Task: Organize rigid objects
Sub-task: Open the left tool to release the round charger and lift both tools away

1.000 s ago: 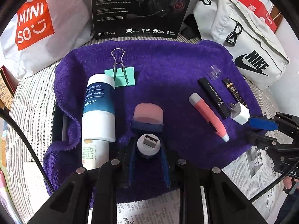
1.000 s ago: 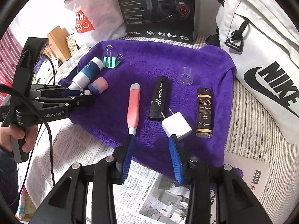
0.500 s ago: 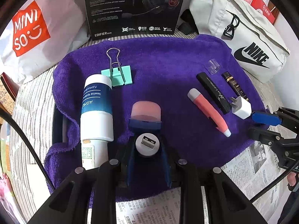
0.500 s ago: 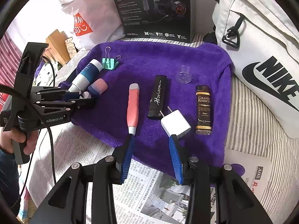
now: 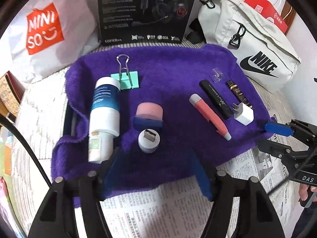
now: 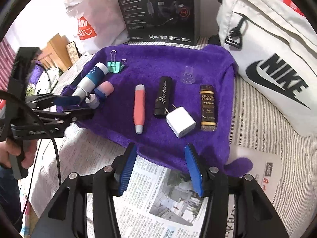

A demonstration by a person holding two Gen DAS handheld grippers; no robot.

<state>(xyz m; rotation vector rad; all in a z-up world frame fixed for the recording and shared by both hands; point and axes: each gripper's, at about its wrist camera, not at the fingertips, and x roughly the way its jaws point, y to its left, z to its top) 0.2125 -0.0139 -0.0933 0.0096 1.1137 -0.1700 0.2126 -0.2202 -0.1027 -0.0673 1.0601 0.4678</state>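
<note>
- Left wrist view: the left gripper [image 5: 153, 170] is seen with its jaws just spread apart; the round USB adapter [image 5: 148, 140] lies freed on the purple towel [image 5: 174, 69], just ahead of the fingertips and touched by neither pad.
- The adapter's short axis runs away from the gripper, its metal plug facing up and toward the camera; the pink-and-blue cylinder [image 5: 149, 115] lies just beyond it, in line with it.
- Right wrist view: the right gripper [image 6: 158, 168] hangs with nothing between its jaws, which have also just been widening, over the towel's near edge.
- The white charger [image 6: 181, 122] lies just ahead of it, prongs pointing away and to the left, long axis diagonal.
- The right hand is judged the nearer to the charger, the pink pen [image 6: 139, 108] lying lengthwise slightly left of it.
</note>
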